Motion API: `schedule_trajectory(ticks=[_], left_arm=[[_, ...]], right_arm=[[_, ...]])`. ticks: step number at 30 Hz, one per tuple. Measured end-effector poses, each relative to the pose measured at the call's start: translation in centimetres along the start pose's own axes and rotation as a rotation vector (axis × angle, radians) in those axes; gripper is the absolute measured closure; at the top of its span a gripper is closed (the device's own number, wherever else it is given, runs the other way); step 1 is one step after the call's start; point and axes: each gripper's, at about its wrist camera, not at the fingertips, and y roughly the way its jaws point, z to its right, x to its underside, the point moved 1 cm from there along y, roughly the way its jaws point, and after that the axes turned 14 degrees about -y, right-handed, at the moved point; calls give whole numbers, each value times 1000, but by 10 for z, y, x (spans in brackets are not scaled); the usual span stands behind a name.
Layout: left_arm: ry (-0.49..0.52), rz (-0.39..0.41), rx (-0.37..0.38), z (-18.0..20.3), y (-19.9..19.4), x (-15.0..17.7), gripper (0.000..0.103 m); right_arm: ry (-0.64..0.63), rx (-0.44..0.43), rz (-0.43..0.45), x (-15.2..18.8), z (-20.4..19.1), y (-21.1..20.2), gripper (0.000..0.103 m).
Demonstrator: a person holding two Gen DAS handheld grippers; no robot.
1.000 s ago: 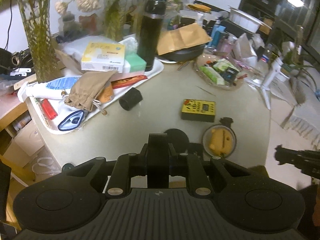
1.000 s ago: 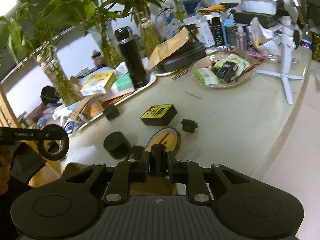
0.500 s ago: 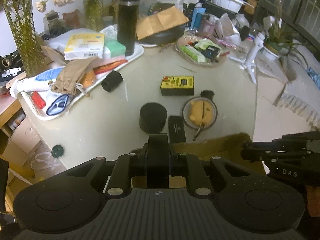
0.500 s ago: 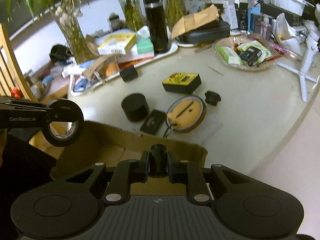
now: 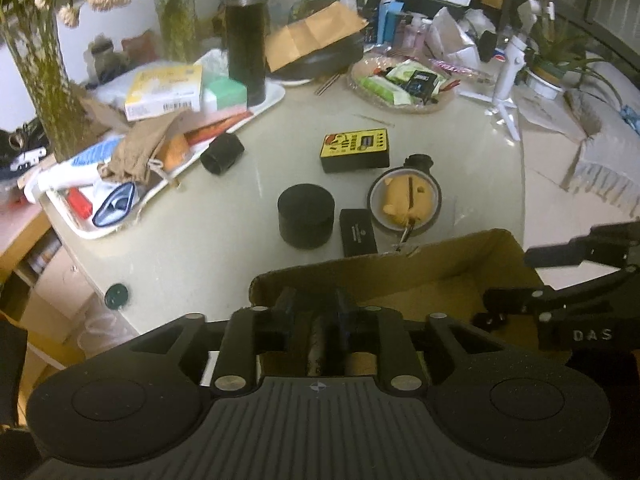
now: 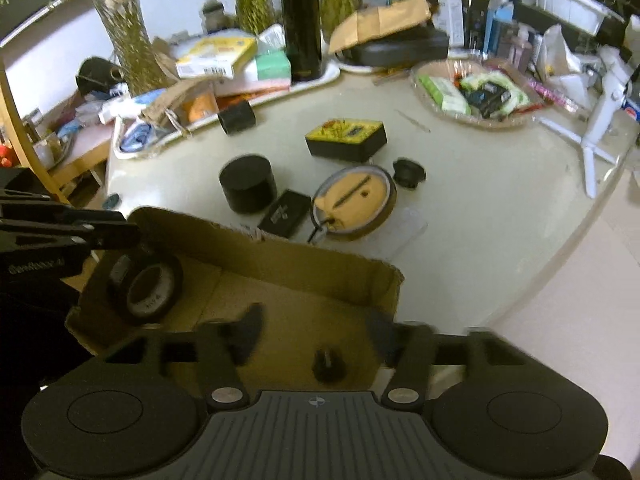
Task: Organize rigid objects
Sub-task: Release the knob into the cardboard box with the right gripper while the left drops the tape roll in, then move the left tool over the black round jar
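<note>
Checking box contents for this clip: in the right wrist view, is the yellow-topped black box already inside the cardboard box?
No, the yellow-topped black box sits on the table, beyond the far wall of the cardboard box.

Landmark: open cardboard box (image 6: pixel 280 264), brown, at near table edge.
- Black tape roll (image 6: pixel 146 282): inside box, left end, tilted on edge.
- Small black knob-like piece (image 6: pixel 326 364): on box floor, near side.
- Flat black case (image 5: pixel 357 232): just beyond box's far wall, lying flat.
- Black cylinder (image 5: pixel 306 216): upright, beyond box, left of case.
- Round tin (image 5: pixel 405 199), yellow item inside: right of case.
- Yellow-topped black box (image 5: pixel 355 149): farther out, flat.
- Small black cap (image 6: pixel 409 171): beside tin.
- Short black tube (image 5: pixel 222 154): on side, farthest left.
</note>
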Motion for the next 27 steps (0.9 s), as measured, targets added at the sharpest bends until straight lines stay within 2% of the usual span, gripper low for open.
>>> schedule_trajectory(ticks=[3, 4, 8, 15, 23, 24, 27], left_arm=[[-9, 16, 5, 1, -4, 1, 66], [-15, 20, 9, 1, -4, 1, 64], [-37, 33, 30, 0, -8, -2, 64], [-41, 50, 56, 2, -9, -11, 63], [-46, 75, 36, 6, -9, -25, 62], [-44, 75, 38, 6, -9, -26, 61], [-38, 88, 37, 5, -9, -27, 49]], right_arm=[[-3, -1, 25, -2, -2, -5, 16], [-3, 1, 32, -3, -3, -6, 16], [-16, -3, 62, -8, -4, -11, 4], [-52, 7, 87, -20, -5, -13, 0], [-74, 27, 96, -36, 0, -15, 0], [-73, 37, 95, -37, 1, -15, 0], [-58, 56, 96, -37, 8, -17, 0]])
